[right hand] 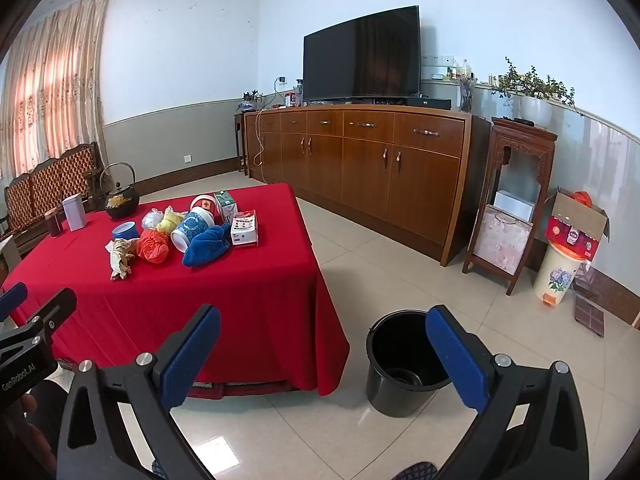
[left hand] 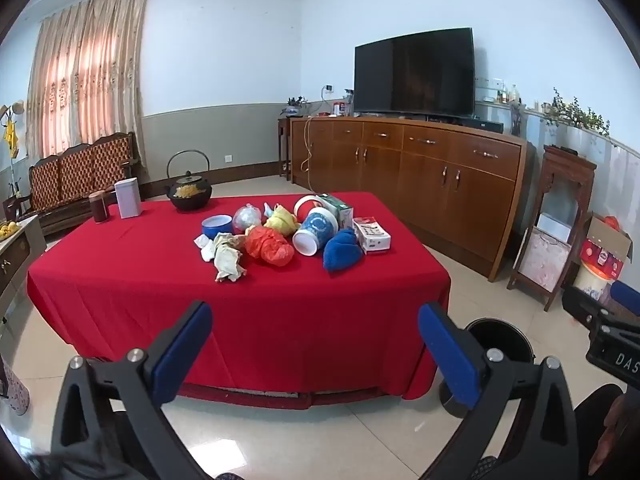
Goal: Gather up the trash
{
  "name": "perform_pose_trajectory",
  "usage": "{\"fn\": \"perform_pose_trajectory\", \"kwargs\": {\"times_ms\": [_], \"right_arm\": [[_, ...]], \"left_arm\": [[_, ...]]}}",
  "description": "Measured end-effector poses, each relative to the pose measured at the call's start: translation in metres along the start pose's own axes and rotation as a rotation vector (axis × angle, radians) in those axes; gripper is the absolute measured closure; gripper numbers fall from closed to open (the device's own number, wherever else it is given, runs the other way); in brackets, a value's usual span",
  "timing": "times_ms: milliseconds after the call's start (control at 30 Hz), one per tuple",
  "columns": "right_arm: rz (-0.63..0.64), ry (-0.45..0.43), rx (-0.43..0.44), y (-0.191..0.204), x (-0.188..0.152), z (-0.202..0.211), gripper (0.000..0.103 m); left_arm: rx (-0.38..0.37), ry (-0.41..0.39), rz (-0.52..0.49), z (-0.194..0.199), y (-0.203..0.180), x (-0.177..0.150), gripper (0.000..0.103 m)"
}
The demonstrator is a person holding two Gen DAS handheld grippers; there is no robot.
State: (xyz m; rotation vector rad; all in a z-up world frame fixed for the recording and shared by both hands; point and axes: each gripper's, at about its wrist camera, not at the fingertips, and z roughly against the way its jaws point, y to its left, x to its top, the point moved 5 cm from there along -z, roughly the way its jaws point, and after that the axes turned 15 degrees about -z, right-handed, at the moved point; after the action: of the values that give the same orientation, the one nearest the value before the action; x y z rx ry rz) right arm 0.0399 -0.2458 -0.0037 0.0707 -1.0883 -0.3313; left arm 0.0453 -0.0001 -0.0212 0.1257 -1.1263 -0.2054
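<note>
A heap of trash lies mid-table on the red cloth (left hand: 260,312): crumpled paper (left hand: 226,254), an orange plastic bag (left hand: 268,246), a yellow bag (left hand: 282,220), a blue-white paper cup (left hand: 314,230) on its side, a blue cloth (left hand: 342,250) and a small carton (left hand: 372,234). The same heap shows in the right wrist view, with the orange bag (right hand: 154,246) and blue cloth (right hand: 206,250). A black bucket (right hand: 402,364) stands on the floor right of the table. My left gripper (left hand: 316,338) and right gripper (right hand: 322,344) hang open and empty, short of the table.
A black teapot (left hand: 188,192), a white tin (left hand: 128,198) and a dark jar (left hand: 99,207) stand at the table's far left. A wooden sideboard (right hand: 360,160) with a TV, a side stand (right hand: 512,200) and a floral bin (right hand: 558,272) line the right wall.
</note>
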Motion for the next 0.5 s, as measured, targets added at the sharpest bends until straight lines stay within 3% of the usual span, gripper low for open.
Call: {"fn": "perform_pose_trajectory", "kwargs": {"times_ms": [500], "right_arm": [[0.003, -0.006, 0.005, 0.0004, 0.0006, -0.0018, 0.0]], "left_arm": [[0.0, -0.001, -0.006, 0.003, -0.0025, 0.0005, 0.0]]}}
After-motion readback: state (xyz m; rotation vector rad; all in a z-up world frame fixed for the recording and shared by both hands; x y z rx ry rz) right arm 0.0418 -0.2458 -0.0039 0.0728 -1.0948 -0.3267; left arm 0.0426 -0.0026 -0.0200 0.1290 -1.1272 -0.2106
